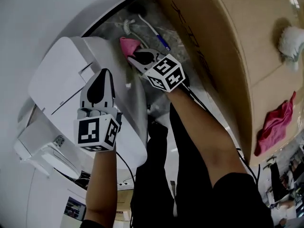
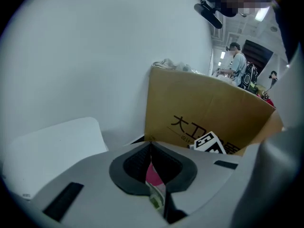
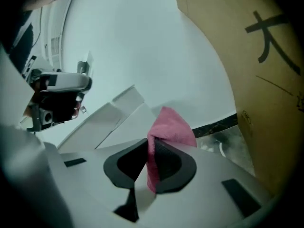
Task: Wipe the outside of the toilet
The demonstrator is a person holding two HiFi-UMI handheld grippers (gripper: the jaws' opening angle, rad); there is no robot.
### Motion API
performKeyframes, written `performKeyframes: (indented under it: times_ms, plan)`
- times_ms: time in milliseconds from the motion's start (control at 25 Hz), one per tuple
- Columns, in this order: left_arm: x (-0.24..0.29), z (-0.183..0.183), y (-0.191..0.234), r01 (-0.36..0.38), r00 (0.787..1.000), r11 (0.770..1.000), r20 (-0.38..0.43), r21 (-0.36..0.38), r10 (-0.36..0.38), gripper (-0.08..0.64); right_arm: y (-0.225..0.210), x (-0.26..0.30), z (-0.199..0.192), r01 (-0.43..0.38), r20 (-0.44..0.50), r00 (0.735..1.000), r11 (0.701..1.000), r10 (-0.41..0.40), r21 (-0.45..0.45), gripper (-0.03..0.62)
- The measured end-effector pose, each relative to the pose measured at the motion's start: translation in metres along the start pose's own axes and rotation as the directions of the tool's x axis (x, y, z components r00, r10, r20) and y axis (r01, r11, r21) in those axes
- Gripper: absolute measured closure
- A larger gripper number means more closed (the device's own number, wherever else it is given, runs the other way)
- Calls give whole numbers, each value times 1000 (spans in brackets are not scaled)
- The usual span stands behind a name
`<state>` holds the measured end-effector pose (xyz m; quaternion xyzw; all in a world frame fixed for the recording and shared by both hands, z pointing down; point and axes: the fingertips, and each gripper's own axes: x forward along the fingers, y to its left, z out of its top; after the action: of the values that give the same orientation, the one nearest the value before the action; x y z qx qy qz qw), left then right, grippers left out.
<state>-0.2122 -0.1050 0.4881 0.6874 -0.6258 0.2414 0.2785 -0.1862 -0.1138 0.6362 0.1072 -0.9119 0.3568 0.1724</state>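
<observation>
Toilet (image 1: 61, 75), pink cloth (image 3: 173, 127) pinched in right tongs (image 3: 148, 140), left tongs (image 2: 151, 145) closed

The toilet (image 1: 71, 75) looks smooth and glossy, the cloth (image 3: 171, 127) nubbly (towel-like), the box (image 1: 223, 46) matt cardboard.

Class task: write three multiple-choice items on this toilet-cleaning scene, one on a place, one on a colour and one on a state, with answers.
1. Where does the loose cloth lie? A on the cardboard box; B in a sink; C in a bucket.
2. The toilet is: A black; B white; C green.
3. The right tool is: A open and empty; B shut on a pink cloth; C out of view.
Answers: 1 A, it drapes on the box top; 2 B, the head view shows it white; 3 B, its jaws pinch the cloth.
</observation>
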Motion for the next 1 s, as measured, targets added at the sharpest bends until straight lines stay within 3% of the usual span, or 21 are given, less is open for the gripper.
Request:
performKeyframes:
  times_ms: [320,600,1000]
  plan:
    - [17,6,5,22,1000,1000,-18,1,-22,545,-44,99,3,-40,-134,991,994,26,-101,531]
    - [23,0,19,8,999,1000,-32,-26,-9,545,-59,155,-17,-74,-180,982,996,63,-51,531]
    - [22,-1,16,10,998,1000,-70,-19,-11,546,-33,153,-43,-186,-234,957,982,173,-37,531]
